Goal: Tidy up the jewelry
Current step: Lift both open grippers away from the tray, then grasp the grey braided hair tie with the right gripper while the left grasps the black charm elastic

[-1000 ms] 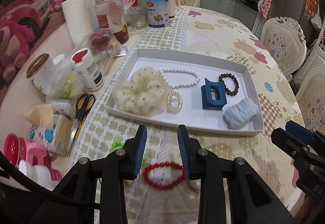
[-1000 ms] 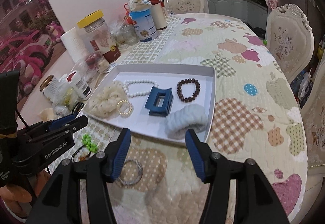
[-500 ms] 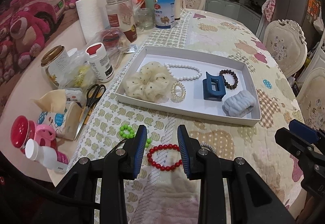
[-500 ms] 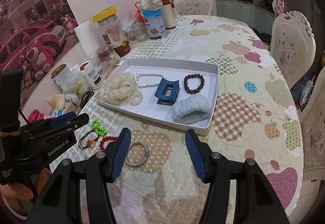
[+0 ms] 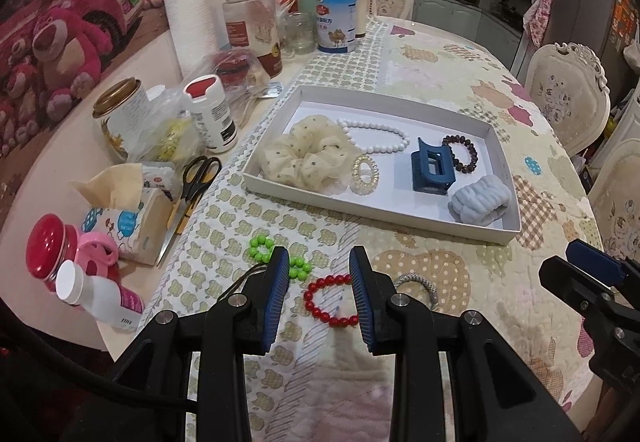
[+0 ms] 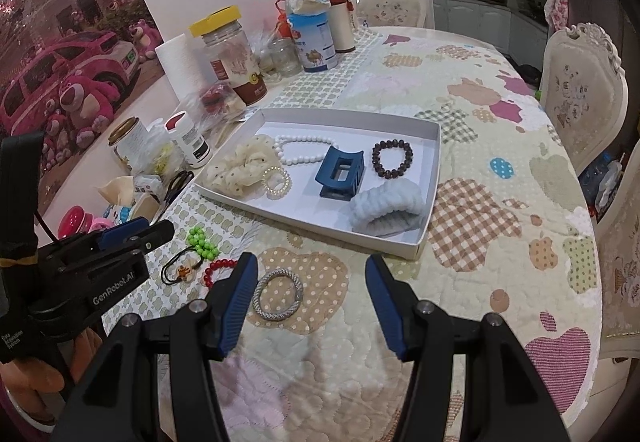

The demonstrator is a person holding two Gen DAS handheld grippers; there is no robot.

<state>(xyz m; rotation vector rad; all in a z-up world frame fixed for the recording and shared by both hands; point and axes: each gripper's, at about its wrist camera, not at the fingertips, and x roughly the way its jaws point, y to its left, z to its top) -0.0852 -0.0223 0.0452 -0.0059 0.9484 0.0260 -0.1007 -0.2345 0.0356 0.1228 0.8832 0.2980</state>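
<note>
Both my grippers empty, jaws spread: left gripper (image 5: 318,274) above red bead bracelet (image 5: 330,300), right gripper (image 6: 310,280) above silver ring bracelet (image 6: 278,294). Green bead bracelet (image 6: 202,237) and black hair tie (image 6: 182,266) loose on the cloth, near white tray (image 6: 430,201) holding scrunchie, claw clip, bracelets.

An oval table (image 6: 500,250) under a quilted apple-print cloth carries it all. At centre sits a shallow white tray (image 6: 434,177). Off its 7 o'clock corner, loose on the cloth: green bead bracelet (image 6: 202,240), red bead bracelet (image 5: 330,300), black hair tie with a flower charm (image 6: 182,268), and a silver rope bangle (image 6: 278,294) toward 6. Round at 9 to 11 o'clock, on the bare table edge: scissors (image 5: 194,179), tissue pack (image 5: 124,217), yellow-lidded jar (image 5: 250,11), paper towel roll (image 5: 190,23), blue-and-white tin (image 5: 336,19).
</note>
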